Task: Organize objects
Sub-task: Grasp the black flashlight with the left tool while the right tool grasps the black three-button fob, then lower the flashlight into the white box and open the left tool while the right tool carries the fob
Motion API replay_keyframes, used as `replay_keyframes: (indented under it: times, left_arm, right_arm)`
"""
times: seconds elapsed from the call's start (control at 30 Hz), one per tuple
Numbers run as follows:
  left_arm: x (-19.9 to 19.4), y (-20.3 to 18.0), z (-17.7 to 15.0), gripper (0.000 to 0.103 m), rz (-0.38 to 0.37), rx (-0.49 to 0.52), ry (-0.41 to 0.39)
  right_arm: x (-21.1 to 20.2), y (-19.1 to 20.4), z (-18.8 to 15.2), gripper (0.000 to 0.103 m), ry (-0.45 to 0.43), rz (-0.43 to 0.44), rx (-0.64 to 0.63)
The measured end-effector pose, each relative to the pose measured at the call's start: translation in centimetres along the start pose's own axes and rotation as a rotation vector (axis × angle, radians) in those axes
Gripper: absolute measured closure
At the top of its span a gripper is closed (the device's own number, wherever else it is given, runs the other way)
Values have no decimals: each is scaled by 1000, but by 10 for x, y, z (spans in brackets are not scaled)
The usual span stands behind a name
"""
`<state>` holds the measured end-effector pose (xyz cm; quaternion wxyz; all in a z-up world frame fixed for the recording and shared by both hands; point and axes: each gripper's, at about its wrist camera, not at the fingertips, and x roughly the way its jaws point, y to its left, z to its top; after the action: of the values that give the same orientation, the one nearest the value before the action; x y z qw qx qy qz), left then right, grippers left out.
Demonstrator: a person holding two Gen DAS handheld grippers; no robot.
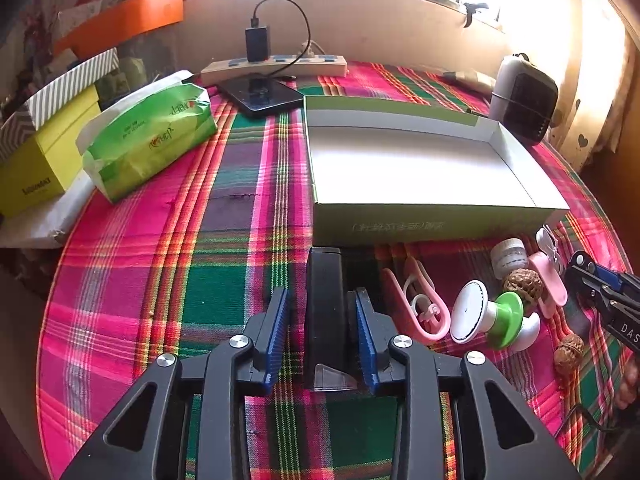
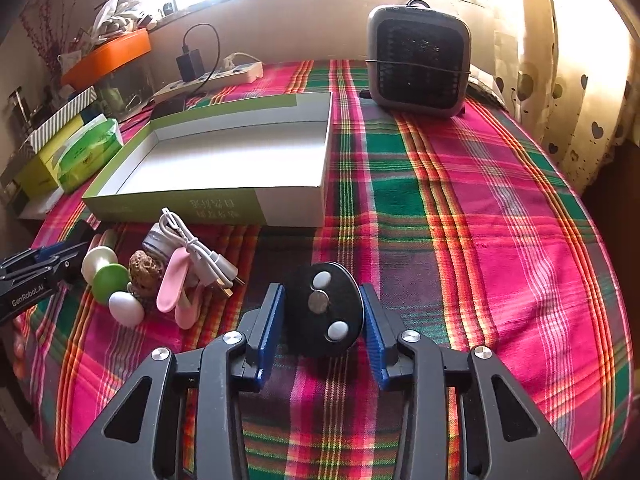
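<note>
My left gripper straddles a black upright block with a clear foot on the plaid cloth. Its right pad touches the block; a gap shows at the left pad. My right gripper is shut on a black oval disc with two white dots, with both blue pads against its edges. Between the grippers lies a cluster: a white and green spool, pink clips, walnuts, a small white jar and a white cable. An open white box with green sides stands behind them.
A green tissue pack and a yellow box sit at the left. A power strip with a charger and a phone lie at the back. A small grey heater stands back right. Cloth to the right is bare.
</note>
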<state>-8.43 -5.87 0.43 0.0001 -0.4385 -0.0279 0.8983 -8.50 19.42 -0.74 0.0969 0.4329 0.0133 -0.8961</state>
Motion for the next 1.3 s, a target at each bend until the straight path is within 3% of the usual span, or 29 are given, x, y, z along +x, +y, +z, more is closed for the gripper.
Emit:
replay_keyframes:
  times: [0.2, 0.73, 1.3]
  left_arm:
    - [0, 3, 1, 82, 6, -9, 4]
    - [-10, 7, 6, 82, 7, -18, -7]
    - [-26, -8, 52, 82, -57, 27, -74]
  right_arm:
    - [0, 1, 0, 67, -1, 7, 2]
    - [-6, 6, 6, 67, -17, 21, -11]
    - [-20, 21, 45, 67, -71, 53, -72]
